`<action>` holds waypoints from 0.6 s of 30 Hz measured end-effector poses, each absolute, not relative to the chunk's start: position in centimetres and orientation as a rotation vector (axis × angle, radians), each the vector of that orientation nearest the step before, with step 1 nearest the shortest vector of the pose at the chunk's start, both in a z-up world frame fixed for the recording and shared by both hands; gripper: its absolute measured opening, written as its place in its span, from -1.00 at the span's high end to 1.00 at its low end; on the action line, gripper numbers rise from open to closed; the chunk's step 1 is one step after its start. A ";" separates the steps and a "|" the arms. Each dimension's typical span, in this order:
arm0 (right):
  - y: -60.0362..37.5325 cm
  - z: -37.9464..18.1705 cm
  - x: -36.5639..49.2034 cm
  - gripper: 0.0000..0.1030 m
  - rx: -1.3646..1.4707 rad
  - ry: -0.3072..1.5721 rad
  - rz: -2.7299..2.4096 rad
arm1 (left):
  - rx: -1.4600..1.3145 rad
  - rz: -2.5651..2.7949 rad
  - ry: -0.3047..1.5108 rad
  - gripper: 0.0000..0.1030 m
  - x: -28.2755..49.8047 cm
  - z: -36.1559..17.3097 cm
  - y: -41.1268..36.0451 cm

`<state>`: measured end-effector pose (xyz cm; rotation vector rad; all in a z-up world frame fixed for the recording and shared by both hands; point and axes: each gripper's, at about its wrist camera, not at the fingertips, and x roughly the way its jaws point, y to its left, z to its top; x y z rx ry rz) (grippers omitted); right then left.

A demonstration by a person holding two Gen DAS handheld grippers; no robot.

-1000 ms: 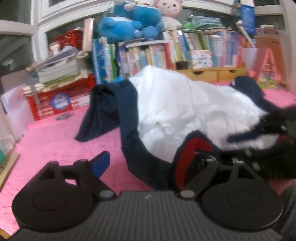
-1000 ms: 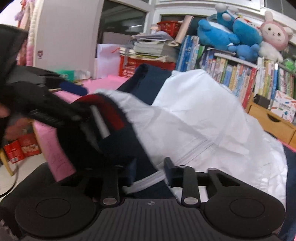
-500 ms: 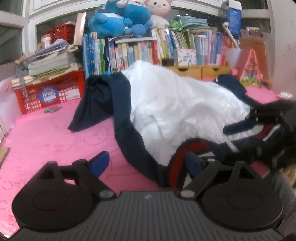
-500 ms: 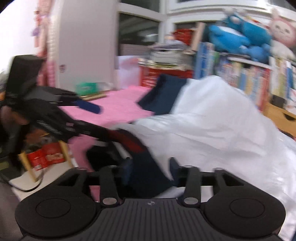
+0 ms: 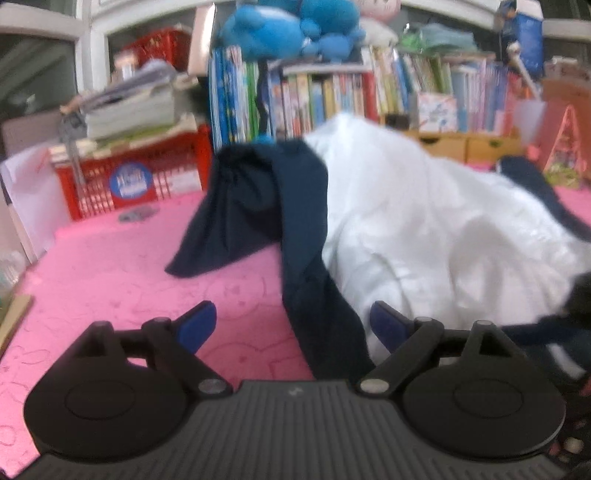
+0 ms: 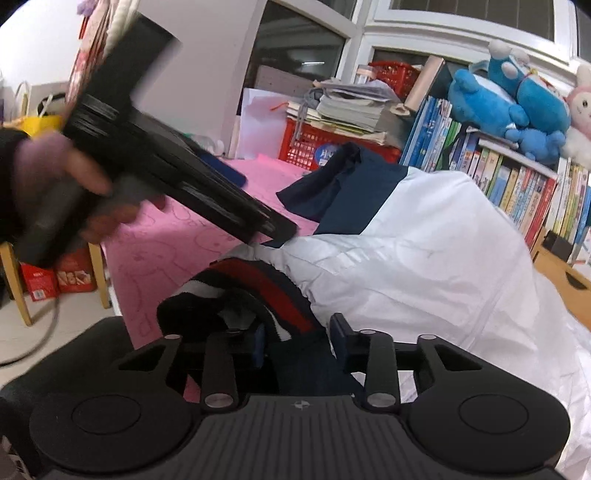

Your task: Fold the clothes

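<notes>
1. Fabric is lying heaped on the pink mat [image 5: 110, 266]: a white and navy jacket [image 5: 424, 221], its navy sleeve [image 5: 236, 218] trailing off toward the red crate [image 5: 140, 181].
2. The left gripper [image 5: 293, 319] is standing released, its blue-tipped fingers [image 5: 195, 325] spread wide, with a navy strip of the jacket running down between them (touching neither finger, as far as the blur allows).
3. The right gripper [image 6: 297, 341] is clenching the jacket's striped cuff [image 6: 258, 288], the navy, red and white knit bunching up between its fingers at the near edge of the mat.
4. In the right wrist view, the left gripper is hanging above the mat in the person's hand [image 6: 55, 177], tilting down toward the jacket.
5. Books [image 5: 314, 99] and blue plush toys [image 5: 291, 26] are sitting behind the heap.
</notes>
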<state>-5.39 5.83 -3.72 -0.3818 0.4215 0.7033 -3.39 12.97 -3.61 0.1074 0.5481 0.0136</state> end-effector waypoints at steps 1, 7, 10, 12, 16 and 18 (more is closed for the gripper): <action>5.5 -3.7 -5.3 0.40 -0.359 0.436 0.719 | 0.117 0.015 0.559 -0.78 -3.0 -3.9 13.0; 3.4 -3.8 -4.8 0.63 -0.293 0.527 0.860 | 0.148 0.018 0.630 -0.80 -1.6 -5.3 13.7; 2.6 -3.7 -5.2 0.63 -0.314 0.522 0.880 | 0.130 0.016 0.637 -0.82 -1.6 -5.7 14.0; 2.8 -3.6 -5.3 0.61 -0.322 0.498 0.865 | 0.126 0.019 0.639 -0.82 -1.6 -5.7 14.1; 4.6 -3.7 -5.1 0.47 -0.352 0.473 0.879 | 0.136 0.032 0.640 -0.83 -2.1 -5.6 14.4; 5.4 -4.1 -5.2 0.48 -0.347 0.505 0.956 | 0.159 0.049 0.642 -0.83 -2.5 -5.4 14.5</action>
